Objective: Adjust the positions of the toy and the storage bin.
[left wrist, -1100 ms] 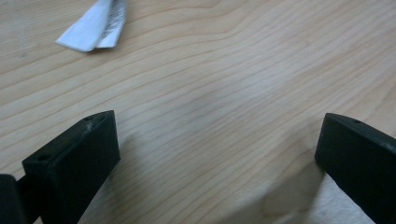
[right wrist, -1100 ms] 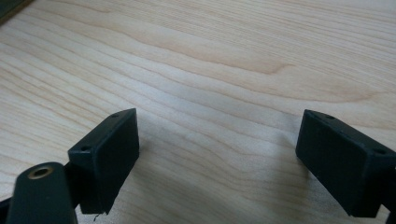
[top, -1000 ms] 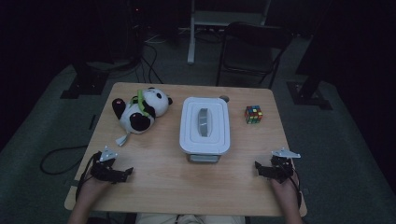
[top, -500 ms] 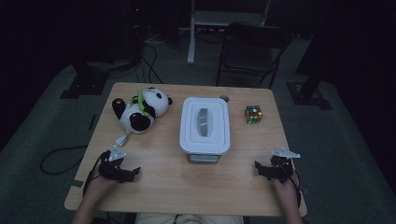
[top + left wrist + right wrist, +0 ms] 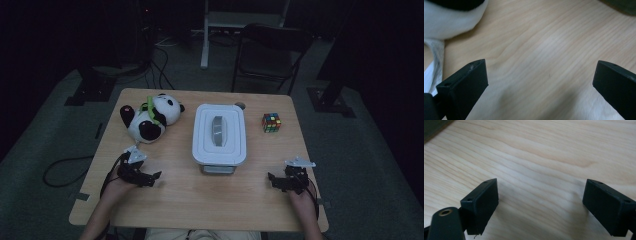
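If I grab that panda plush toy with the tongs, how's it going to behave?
The panda plush toy looks soft and stuffed, so it would probably squash and sag. It likely weighs little for its bulk. Lying on its side on the table, it seems unlikely to roll.

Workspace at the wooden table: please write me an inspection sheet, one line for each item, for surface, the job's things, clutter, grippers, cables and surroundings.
Surface: wooden table, pale grain, dry, no spill seen.
Job's things: panda plush lying at the far left, nearest the left gripper; white lidded box at the centre, lid on, grey handle on top.
Clutter: colour cube at the far right, apart from the box.
Grippers: left gripper low over the near left of the table, jaws wide apart, nothing between them; right gripper near right, jaws wide apart, nothing held.
Cables: a dark cable loops on the floor left of the table; more by the stand behind.
Surroundings: dark room, black chair behind the table, green floor.
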Motion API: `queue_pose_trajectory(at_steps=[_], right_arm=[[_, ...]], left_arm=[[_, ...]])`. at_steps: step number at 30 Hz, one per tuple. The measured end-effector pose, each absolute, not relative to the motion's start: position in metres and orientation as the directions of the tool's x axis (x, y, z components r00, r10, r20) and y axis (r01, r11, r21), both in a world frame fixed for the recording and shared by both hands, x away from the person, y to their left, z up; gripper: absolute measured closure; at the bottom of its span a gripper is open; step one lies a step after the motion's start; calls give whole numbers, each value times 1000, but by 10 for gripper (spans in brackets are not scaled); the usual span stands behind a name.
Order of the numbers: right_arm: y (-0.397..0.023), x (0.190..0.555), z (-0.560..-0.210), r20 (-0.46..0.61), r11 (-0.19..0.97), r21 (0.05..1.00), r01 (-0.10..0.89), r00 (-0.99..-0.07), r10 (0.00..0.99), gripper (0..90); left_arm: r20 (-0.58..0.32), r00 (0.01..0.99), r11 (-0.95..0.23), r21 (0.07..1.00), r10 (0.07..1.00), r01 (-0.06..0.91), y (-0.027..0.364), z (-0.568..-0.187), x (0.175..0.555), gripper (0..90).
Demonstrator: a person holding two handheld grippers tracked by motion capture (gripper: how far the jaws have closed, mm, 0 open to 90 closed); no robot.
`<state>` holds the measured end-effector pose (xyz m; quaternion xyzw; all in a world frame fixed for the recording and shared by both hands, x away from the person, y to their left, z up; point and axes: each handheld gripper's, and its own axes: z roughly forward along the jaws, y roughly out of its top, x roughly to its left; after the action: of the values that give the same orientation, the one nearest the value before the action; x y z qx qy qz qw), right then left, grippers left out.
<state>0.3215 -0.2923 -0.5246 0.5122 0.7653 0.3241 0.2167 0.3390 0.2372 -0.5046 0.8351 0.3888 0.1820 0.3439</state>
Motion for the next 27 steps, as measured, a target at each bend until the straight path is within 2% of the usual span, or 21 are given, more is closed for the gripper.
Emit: queue_pose_trajectory(at_steps=[15,27], right_arm=[[-261,347,-514,12,313,733,604,-472,881,131],[-242,380,-513,10,325,738,591,-491,871,133]], left_arm=[[25,679,-472,738,734,483,206,-497,365,5],[29,698,-484,741,716,465,182,-495,393,5]])
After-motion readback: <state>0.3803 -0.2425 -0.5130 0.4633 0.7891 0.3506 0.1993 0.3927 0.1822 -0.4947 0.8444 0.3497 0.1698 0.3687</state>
